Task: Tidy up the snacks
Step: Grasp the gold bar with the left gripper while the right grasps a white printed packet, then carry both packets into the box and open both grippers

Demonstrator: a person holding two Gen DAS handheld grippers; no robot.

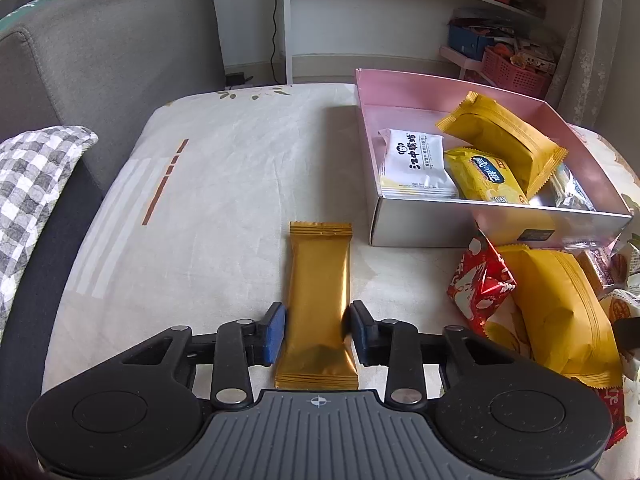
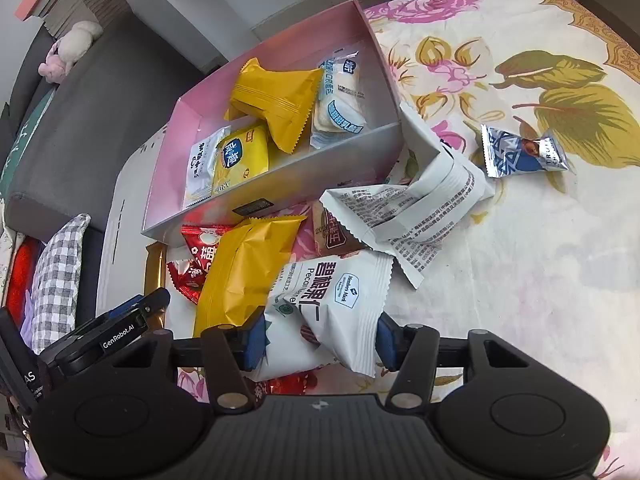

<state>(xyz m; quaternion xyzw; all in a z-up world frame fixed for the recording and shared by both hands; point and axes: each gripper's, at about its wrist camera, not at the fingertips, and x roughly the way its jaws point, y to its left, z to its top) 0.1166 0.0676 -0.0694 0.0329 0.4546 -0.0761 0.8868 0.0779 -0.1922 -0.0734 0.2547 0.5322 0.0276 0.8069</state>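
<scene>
My left gripper [image 1: 318, 326] is shut on a long gold snack bar [image 1: 318, 300] that lies along the table, pointing away from me. My right gripper [image 2: 320, 338] is shut on a white pecan snack bag [image 2: 340, 304] in the pile. The pink-lined box [image 1: 500, 222] [image 2: 288, 178] stands ahead and holds several snacks: a yellow pouch [image 2: 276, 100], a white packet [image 1: 416, 162] and a yellow biscuit pack [image 2: 240, 158]. The left gripper [image 2: 132, 316] shows at the left of the right wrist view.
In front of the box lie a yellow pouch [image 2: 244, 272], a red packet [image 1: 480, 280], a white printed bag [image 2: 412, 208] and a blue-silver candy [image 2: 520, 154]. A grey sofa [image 1: 100, 60] with a checked cushion [image 1: 28, 184] stands left; shelves [image 1: 400, 8] stand behind.
</scene>
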